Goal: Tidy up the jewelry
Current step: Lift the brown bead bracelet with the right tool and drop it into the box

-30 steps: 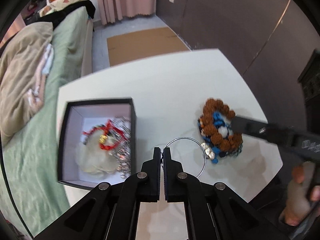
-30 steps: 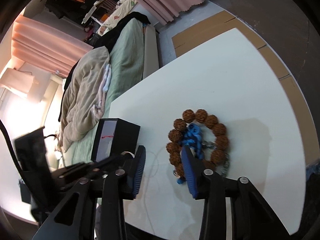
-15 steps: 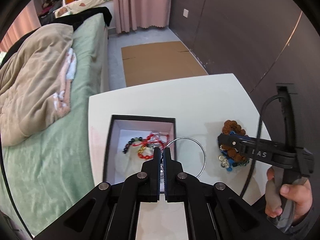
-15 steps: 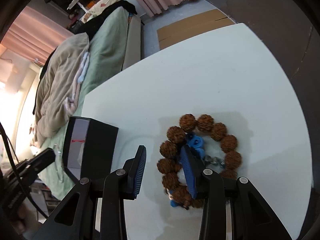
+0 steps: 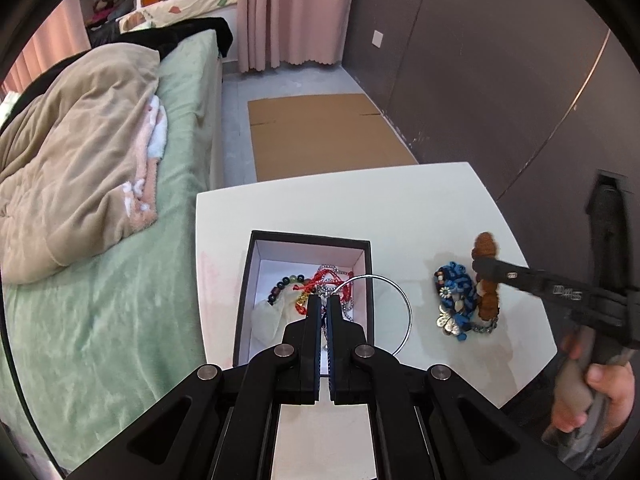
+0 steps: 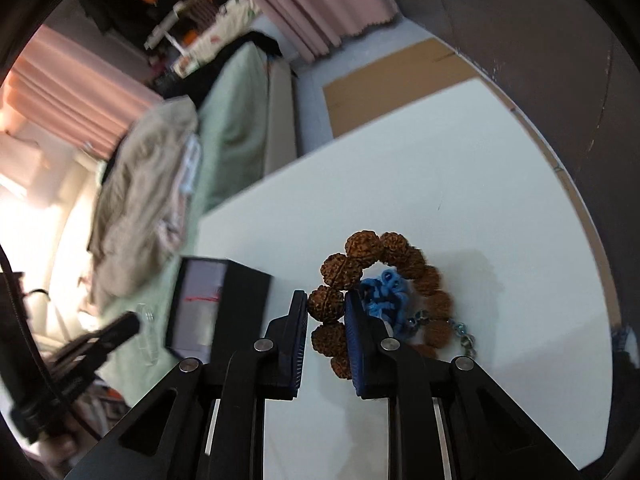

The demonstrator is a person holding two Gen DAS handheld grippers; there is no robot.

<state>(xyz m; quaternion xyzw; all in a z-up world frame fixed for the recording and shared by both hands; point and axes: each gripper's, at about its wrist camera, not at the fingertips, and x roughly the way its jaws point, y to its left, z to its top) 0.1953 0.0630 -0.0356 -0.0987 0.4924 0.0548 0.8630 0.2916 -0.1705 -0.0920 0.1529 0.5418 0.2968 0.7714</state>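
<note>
My left gripper (image 5: pixel 324 300) is shut on a thin silver bangle (image 5: pixel 406 304) and holds it above the right edge of a black jewelry box (image 5: pixel 306 238) with a white lining. The box holds a red cord bracelet (image 5: pixel 320 280), dark beads and a chain. My right gripper (image 6: pixel 326 306) is closed on the brown seed-bead bracelet (image 6: pixel 362 246), lifted and tilted off the white table (image 6: pixel 460 184). The bracelet shows edge-on in the left wrist view (image 5: pixel 486 276). A blue bracelet (image 5: pixel 454 284) with metal charms lies beside it.
The table (image 5: pixel 360 200) stands beside a green bed (image 5: pixel 120 300) with a beige blanket (image 5: pixel 80 152). Flat cardboard (image 5: pixel 320 132) lies on the floor behind the table. A dark wall runs along the right.
My left gripper has lifted the bangle and carried it left over the box edge. My right gripper has closed on the brown bead bracelet and raised it off the table.
</note>
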